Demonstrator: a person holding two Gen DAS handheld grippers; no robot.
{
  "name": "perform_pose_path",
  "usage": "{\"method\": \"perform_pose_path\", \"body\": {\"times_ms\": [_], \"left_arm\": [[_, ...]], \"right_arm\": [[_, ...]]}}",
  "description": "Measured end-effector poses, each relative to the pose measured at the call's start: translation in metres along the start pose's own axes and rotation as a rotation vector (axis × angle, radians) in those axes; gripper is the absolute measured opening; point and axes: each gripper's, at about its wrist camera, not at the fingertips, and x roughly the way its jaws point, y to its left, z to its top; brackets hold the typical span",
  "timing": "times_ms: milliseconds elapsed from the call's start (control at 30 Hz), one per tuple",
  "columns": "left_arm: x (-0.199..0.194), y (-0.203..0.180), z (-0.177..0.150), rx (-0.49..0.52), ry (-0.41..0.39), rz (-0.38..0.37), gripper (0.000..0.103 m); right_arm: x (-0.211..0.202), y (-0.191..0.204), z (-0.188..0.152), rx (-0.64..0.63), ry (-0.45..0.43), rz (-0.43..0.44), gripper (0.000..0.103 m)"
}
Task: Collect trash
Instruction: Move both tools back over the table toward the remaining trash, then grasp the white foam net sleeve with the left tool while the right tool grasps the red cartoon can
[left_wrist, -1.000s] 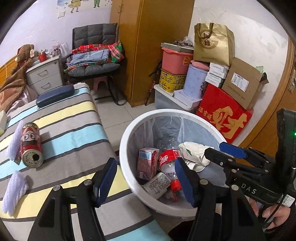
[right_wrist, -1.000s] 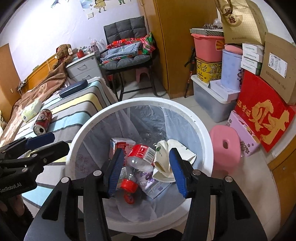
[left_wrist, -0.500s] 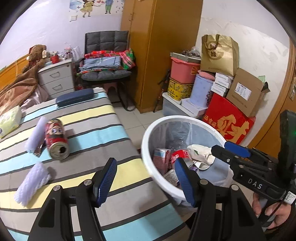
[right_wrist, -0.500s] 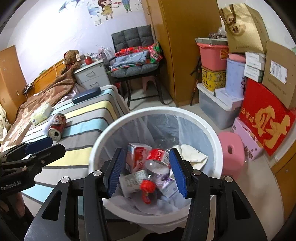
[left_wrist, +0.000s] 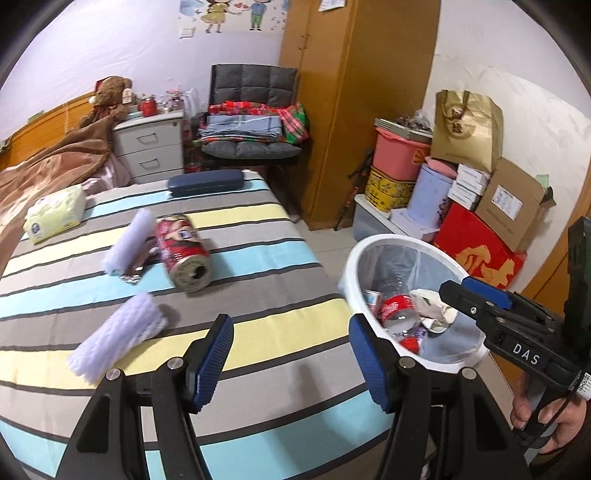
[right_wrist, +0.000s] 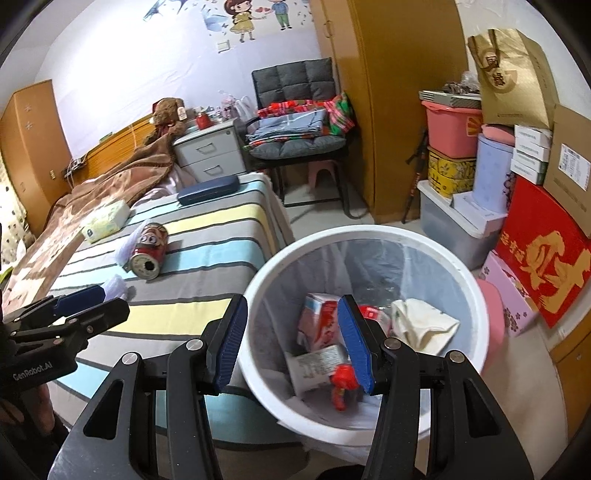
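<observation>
Red can (left_wrist: 183, 253) lies on side on striped bed (left_wrist: 258, 258), open end toward camera. White foam sleeve (left_wrist: 127, 242) touching can at 9 o'clock; second sleeve (left_wrist: 118, 338) apart at 7 o'clock. White bin (right_wrist: 369, 240) beside bed at 3 o'clock, holding bottle (left_wrist: 397, 312), carton (right_wrist: 319, 325), paper. Left tool (left_wrist: 290, 363) released, over bed. Right tool (right_wrist: 291, 339) released, empty, over bin rim.

Bin (left_wrist: 373, 247) contents partly hidden behind right gripper (right_wrist: 291, 338).

Left gripper (left_wrist: 291, 363): jaws wide apart, holding nothing.
Right gripper (right_wrist: 291, 341): jaws parted, holding nothing.
</observation>
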Motion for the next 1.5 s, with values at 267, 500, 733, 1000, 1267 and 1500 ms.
{"method": "perform_pose_path", "body": {"times_ms": [267, 500, 733, 1000, 1267, 1500], "left_arm": [[-0.014, 0.041, -0.007, -0.043, -0.012, 0.068, 0.065], [-0.021, 0.088, -0.015, -0.093, -0.014, 0.106, 0.065], [-0.013, 0.124, -0.022, -0.097, 0.035, 0.118, 0.065], [0.014, 0.138, -0.024, -0.021, 0.110, 0.146, 0.065], [0.033, 0.151, -0.014, 0.033, 0.154, 0.188, 0.069], [0.032, 0.160, -0.012, 0.082, 0.164, 0.184, 0.069]], "right_arm": [[0.006, 0.029, 0.002, -0.041, -0.003, 0.040, 0.053], [0.020, 0.057, 0.006, -0.087, 0.015, 0.072, 0.053], [0.035, 0.079, 0.010, -0.123, 0.032, 0.106, 0.053], [0.059, 0.102, 0.021, -0.142, 0.068, 0.151, 0.054], [0.079, 0.121, 0.026, -0.171, 0.109, 0.183, 0.056], [0.083, 0.128, 0.032, -0.182, 0.109, 0.200, 0.057]]}}
